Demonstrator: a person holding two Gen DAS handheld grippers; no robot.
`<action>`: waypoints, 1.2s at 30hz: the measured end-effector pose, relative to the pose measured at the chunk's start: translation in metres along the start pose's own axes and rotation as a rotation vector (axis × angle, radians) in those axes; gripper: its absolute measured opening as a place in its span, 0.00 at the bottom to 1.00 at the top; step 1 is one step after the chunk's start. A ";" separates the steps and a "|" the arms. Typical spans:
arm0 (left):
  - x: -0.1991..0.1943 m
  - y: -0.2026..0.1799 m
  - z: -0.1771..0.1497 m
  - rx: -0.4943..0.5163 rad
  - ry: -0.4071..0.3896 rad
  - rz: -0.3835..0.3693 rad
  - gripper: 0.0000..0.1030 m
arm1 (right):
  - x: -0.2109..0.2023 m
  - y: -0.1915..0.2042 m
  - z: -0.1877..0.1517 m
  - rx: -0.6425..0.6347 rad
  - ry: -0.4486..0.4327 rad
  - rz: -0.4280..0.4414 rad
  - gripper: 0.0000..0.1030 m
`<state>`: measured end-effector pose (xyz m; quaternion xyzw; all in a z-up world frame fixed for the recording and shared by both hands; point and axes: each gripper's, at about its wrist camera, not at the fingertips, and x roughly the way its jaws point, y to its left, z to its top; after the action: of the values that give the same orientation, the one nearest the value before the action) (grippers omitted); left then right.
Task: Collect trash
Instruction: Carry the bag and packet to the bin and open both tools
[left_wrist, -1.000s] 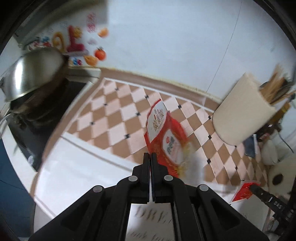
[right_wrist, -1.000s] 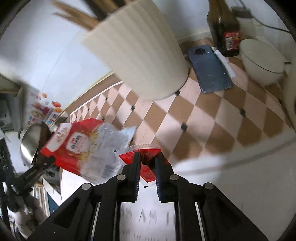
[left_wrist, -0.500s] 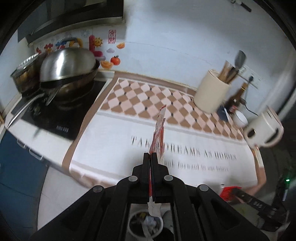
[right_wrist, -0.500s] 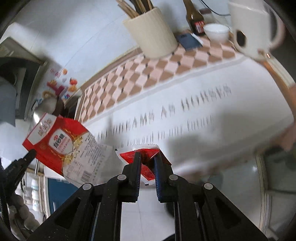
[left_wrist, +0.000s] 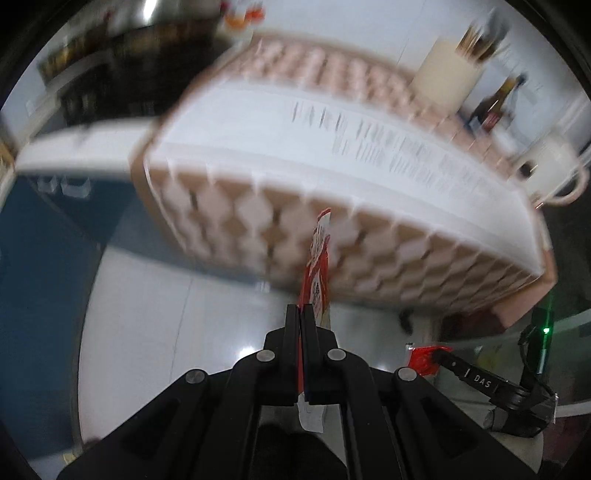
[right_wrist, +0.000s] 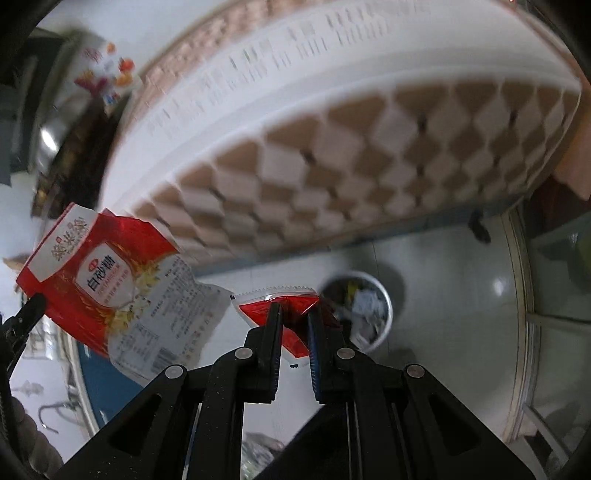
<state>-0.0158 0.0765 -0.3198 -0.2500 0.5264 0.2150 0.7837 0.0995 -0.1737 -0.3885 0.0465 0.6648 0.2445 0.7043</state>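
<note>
One sugar bag (right_wrist: 110, 291) ("白砂糖")

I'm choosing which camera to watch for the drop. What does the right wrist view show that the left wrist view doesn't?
Only the right wrist view shows the white bin with trash in it on the floor, and the sugar bag's printed face. Only the left wrist view shows the utensil holder, bottle and kettle on the counter. Both show the checkered cloth, the bag shut in the left hand-held gripper, and the red wrapper in the right hand-held gripper.
</note>
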 end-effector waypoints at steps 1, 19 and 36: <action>0.031 0.000 -0.010 -0.011 0.037 0.016 0.00 | 0.017 -0.010 -0.005 0.009 0.027 -0.005 0.13; 0.477 0.023 -0.149 -0.085 0.397 0.111 0.00 | 0.366 -0.169 -0.037 0.025 0.226 -0.129 0.12; 0.384 0.035 -0.135 0.009 0.349 0.134 0.99 | 0.398 -0.146 -0.050 -0.031 0.318 -0.161 0.95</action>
<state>0.0021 0.0483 -0.7275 -0.2443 0.6708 0.2176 0.6655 0.0918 -0.1530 -0.8143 -0.0569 0.7655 0.2021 0.6082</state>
